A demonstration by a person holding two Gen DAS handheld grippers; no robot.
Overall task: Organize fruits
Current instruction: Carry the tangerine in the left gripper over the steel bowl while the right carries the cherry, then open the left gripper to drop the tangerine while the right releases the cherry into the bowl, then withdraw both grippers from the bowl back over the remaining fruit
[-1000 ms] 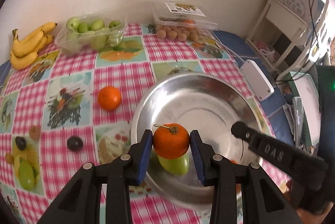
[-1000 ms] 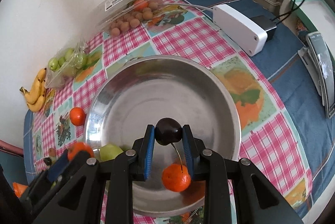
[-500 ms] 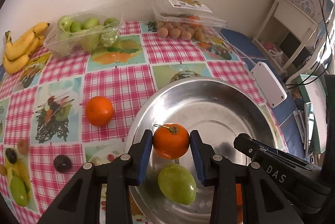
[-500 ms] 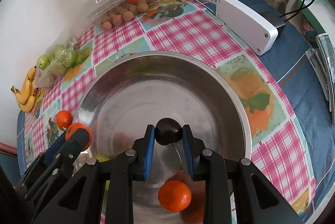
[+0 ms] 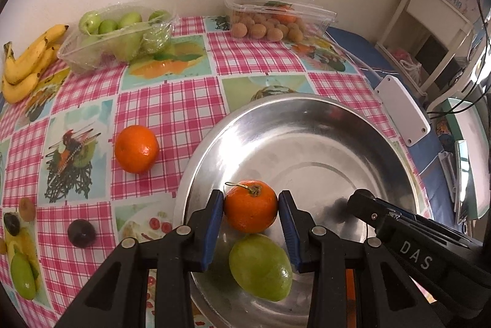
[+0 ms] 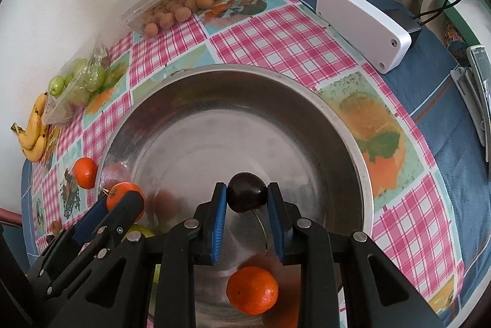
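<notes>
My left gripper [image 5: 250,210] is shut on an orange mandarin [image 5: 250,210] with a stem, held over the near left part of the steel bowl [image 5: 307,119]. A green fruit [image 5: 260,266] lies in the bowl just below it. My right gripper [image 6: 246,197] is shut on a dark cherry [image 6: 247,196] whose stem hangs down, above the middle of the bowl [image 6: 353,131]. Another mandarin [image 6: 252,290] rests in the bowl under the right gripper. The left gripper [image 6: 122,199] with its mandarin shows at the lower left of the right wrist view.
On the checked tablecloth lie a loose mandarin [image 5: 137,148], a dark plum [image 5: 81,233], bananas [image 5: 27,58], a clear tray of green fruits [image 5: 119,33] and a clear box of small brown fruits [image 5: 270,18]. A white box [image 6: 362,27] sits on blue cloth right of the bowl.
Both grippers have sunk closer to the bowl, which looks larger. In the left wrist view the green fruit has slid from behind the held mandarin to below it. Both grips are unchanged.
</notes>
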